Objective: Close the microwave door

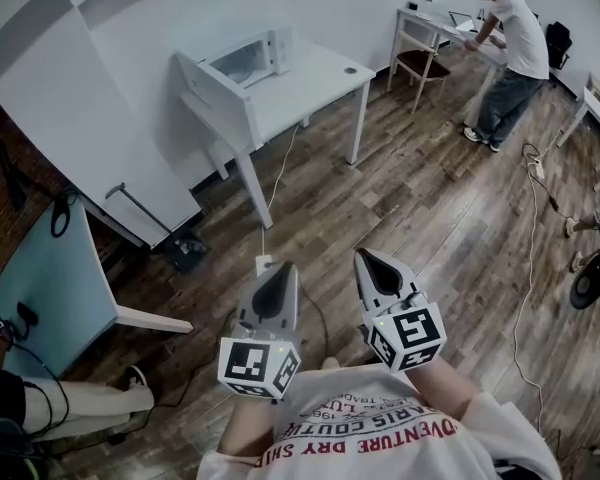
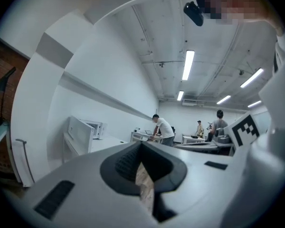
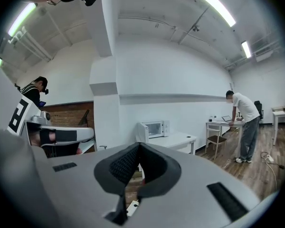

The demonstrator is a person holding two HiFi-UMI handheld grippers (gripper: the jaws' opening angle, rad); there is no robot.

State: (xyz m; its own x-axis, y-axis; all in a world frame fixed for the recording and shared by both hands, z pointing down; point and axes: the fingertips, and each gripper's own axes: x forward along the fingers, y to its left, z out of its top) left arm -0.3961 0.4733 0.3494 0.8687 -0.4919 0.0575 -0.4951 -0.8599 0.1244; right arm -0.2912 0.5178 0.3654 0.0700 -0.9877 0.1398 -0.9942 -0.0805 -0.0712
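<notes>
Microwave (image 1: 250,60) with open door (image 1: 202,81) on far white tabletop (image 1: 315,80).
Left tool (image 1: 283,270) and right tool (image 1: 366,259) both closed on nothing; wood floor (image 1: 400,193) lies between; shirt (image 1: 380,430) reads "VENTURE DRY".

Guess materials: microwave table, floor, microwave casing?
Table: smooth matte white top on slim white legs, probably laminate board on painted metal. Floor: brown planks with visible grain and seams, either wood or wood-look laminate; cannot tell which. Microwave: plain white casing, likely painted sheet metal or plastic.
</notes>
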